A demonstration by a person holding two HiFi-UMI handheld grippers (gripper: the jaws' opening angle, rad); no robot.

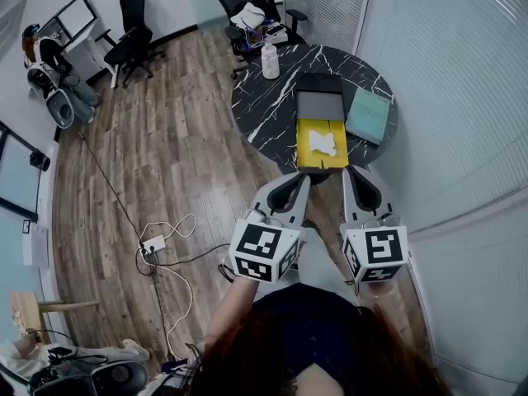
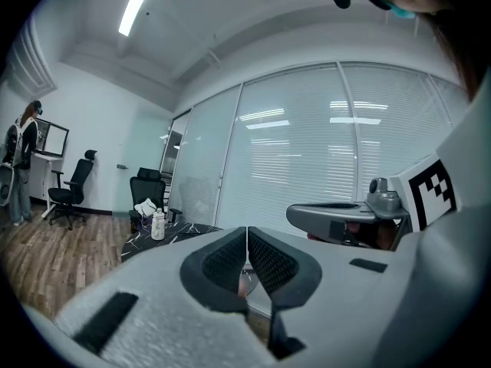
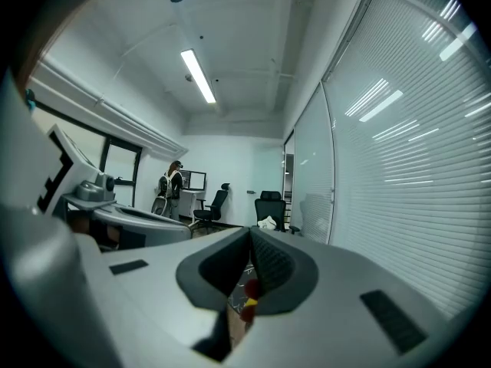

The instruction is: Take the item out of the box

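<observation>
Both the left gripper (image 1: pixel 302 180) and right gripper (image 1: pixel 350 173) hover by the marble table (image 1: pixel 252 110), jaws pressed together on nothing. The white item (image 1: pixel 322 143) lies inside the open yellow box (image 1: pixel 304 158). Going in with the jaws together would probably shove the box.

Bright, even office light. A ceiling strip light (image 2: pixel 138 2) glows overhead, and white glare streaks the window blinds (image 3: pixel 406 152). Both gripper views curve heavily, fisheye-style, with black corners. The left tool (image 2: pixel 247 240) and right tool (image 3: pixel 250 240) loom soft and unfocused up close. The head view is sharper, with faint shadows.
</observation>
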